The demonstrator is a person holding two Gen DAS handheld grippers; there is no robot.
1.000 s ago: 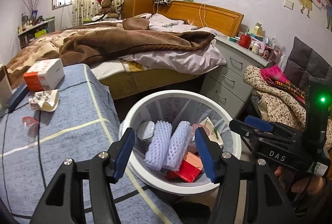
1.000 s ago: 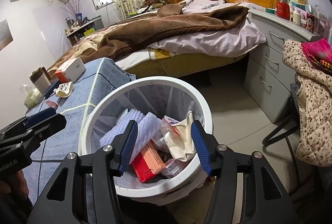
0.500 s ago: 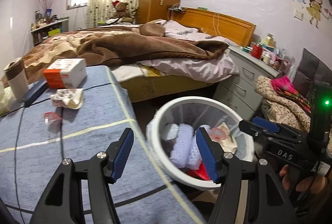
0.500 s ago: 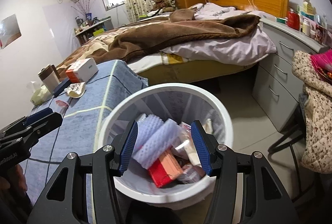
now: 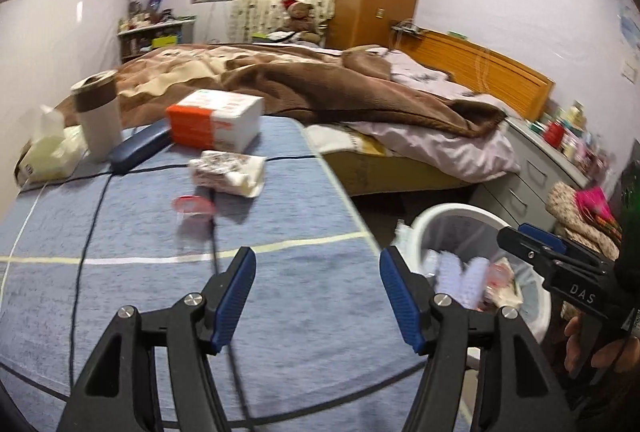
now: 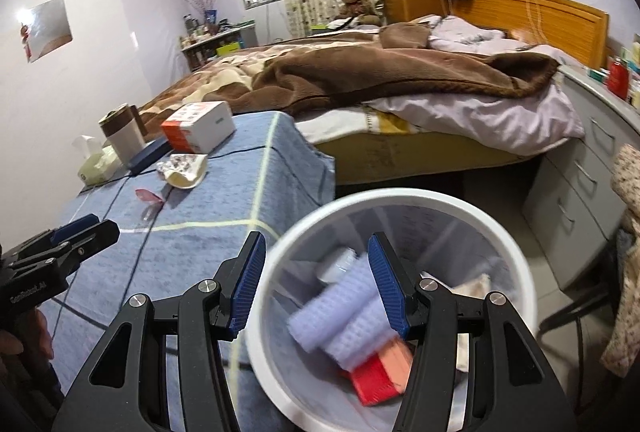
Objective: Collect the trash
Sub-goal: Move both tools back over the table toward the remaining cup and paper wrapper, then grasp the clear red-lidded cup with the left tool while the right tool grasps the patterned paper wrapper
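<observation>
A white trash bin (image 6: 516,252) beside the blue-clothed table (image 5: 132,288) holds foam fruit nets (image 6: 340,300), a red box (image 6: 376,376) and other scraps; the bin also shows in the left wrist view (image 5: 460,212). On the table lie a crumpled wrapper (image 5: 228,172) and a small pink plastic piece (image 5: 192,206). My left gripper (image 5: 318,296) is open and empty over the table's near part. My right gripper (image 6: 316,280) is open and empty above the bin's left rim; it also shows in the left wrist view (image 5: 536,244).
At the table's far end stand an orange-and-white box (image 5: 216,124), a cup with a brown sleeve (image 5: 98,112), a dark blue case (image 5: 140,150) and a tissue pack (image 5: 46,148). A black cable (image 5: 214,244) crosses the cloth. A bed (image 5: 320,88) and grey drawers (image 6: 580,168) stand beyond.
My left gripper has swung left from over the bin to over the table. My right gripper has shifted left, so the bin sits further right in its view. Both stay open.
</observation>
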